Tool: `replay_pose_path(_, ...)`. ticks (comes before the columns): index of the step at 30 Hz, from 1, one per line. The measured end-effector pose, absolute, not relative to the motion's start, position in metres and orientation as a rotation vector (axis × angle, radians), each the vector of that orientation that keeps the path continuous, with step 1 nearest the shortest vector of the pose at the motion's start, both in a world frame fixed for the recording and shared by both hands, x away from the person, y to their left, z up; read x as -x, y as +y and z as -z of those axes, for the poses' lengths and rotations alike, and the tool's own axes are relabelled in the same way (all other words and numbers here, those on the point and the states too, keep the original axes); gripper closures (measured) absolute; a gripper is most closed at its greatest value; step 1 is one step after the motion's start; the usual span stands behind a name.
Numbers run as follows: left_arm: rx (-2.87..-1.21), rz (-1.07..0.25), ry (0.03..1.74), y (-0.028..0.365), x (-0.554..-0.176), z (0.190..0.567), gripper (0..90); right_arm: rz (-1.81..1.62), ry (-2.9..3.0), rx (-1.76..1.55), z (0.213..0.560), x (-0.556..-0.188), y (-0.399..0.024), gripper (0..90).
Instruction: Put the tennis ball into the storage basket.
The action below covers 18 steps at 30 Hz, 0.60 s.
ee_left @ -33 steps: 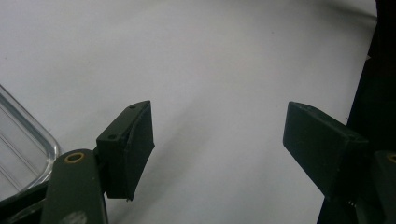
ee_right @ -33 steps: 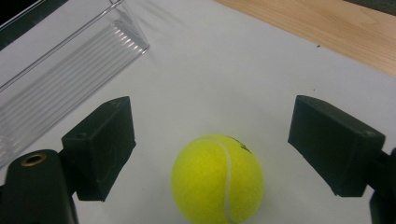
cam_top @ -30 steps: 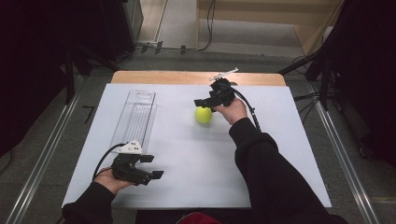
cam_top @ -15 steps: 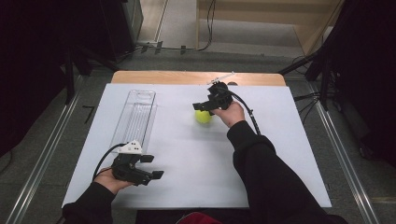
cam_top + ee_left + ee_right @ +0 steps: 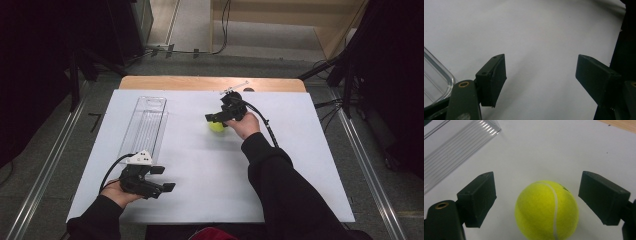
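Ball (image 5: 547, 209) sits on the white table (image 5: 300, 165), far right of centre, between the wide-open jaws of the right gripper (image 5: 537, 197), untouched. Left gripper (image 5: 541, 80), near left, gapes empty beside the clear case (image 5: 145, 125).

Tennis ball (image 5: 547, 210): yellow-green felt, white curved seam, small dark print near top. Container (image 5: 145, 125): clear plastic, ribbed lines. Table (image 5: 200, 165): white sheet over tan wood edge. Both hand-held grippers black; left hand-held gripper (image 5: 162, 178) with grey top plate.
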State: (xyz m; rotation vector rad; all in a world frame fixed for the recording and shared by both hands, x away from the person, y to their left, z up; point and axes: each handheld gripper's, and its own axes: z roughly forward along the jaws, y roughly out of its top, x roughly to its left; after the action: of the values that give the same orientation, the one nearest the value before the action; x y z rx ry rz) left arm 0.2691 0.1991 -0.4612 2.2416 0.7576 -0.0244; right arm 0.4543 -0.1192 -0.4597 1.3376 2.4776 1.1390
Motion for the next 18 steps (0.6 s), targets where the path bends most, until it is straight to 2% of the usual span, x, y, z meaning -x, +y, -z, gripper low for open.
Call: replay_pose_path(18, -2.247, 0.022, 0.757, 0.199, -0.269, 0.461, 25.3, -1.132, 2.461, -1.376, 0.481, -0.450, -0.120, 12.4)
